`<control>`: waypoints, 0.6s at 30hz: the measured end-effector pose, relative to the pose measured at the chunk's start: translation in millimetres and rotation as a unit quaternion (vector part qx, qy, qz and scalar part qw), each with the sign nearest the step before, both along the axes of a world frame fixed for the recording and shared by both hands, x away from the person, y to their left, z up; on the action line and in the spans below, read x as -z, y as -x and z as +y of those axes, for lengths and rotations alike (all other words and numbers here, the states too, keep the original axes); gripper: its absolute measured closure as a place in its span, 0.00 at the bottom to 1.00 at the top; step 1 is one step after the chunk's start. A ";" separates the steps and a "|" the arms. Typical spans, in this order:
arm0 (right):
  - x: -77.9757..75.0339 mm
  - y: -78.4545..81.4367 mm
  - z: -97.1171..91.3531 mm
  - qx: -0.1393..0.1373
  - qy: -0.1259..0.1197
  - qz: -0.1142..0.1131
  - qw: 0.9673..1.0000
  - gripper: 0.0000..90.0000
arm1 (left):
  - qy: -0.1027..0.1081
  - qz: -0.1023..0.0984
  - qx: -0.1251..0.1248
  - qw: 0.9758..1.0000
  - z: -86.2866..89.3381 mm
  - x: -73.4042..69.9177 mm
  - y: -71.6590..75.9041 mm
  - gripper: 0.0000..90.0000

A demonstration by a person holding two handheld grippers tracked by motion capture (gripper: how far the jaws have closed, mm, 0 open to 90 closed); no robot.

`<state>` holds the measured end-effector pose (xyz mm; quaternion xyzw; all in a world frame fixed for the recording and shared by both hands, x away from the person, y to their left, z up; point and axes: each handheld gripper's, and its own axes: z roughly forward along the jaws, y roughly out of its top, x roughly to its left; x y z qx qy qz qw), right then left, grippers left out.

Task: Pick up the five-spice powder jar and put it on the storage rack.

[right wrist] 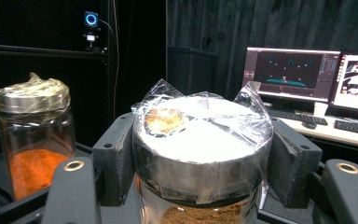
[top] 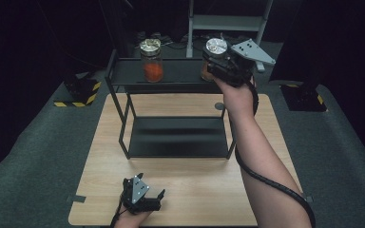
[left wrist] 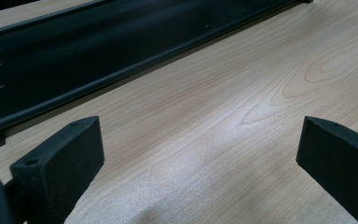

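Right gripper clamps my brown spice jar by its lid, upper right of the high view, at the shelf. Loose wrap could slip; swinging left could knock the orange jar. Left gripper rests open, bottom left.

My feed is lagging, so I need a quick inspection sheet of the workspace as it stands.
Surface: wooden table, bare in front of the black two-tier rack.
Job's things: brown-powder jar, film over its lid, at the top shelf's right end; orange-powder jar upright at its left end.
Clutter: nothing seen.
Grippers: right tongs shut on the brown-powder jar's lid; left tongs open, low over the table.
Cables: black cable trailing along the right forearm.
Surroundings: dark room, monitors behind, hazard-striped bases on the floor.
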<state>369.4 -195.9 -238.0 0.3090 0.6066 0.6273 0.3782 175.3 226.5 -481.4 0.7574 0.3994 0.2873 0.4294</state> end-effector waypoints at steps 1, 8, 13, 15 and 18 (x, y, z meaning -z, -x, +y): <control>-0.2 -0.7 0.5 0.001 0.000 0.002 1.000 0.38 | 0.000 0.000 0.000 1.000 0.5 0.0 -0.1 0.01; 0.3 -5.8 1.6 0.000 -0.003 0.009 1.000 0.38 | 0.000 -0.001 0.001 1.000 1.0 0.1 0.2 0.01; 0.9 -8.8 3.1 -0.002 -0.004 0.013 1.000 0.38 | 0.001 0.000 0.000 1.000 1.0 0.0 0.1 0.01; 1.4 -10.7 3.8 -0.003 -0.007 0.015 1.000 0.38 | 0.001 0.001 0.000 1.000 1.3 -0.1 -0.1 0.01; 2.0 -13.0 5.3 -0.004 -0.007 0.018 1.000 0.38 | 0.003 0.001 0.000 1.000 1.7 0.0 -0.2 0.01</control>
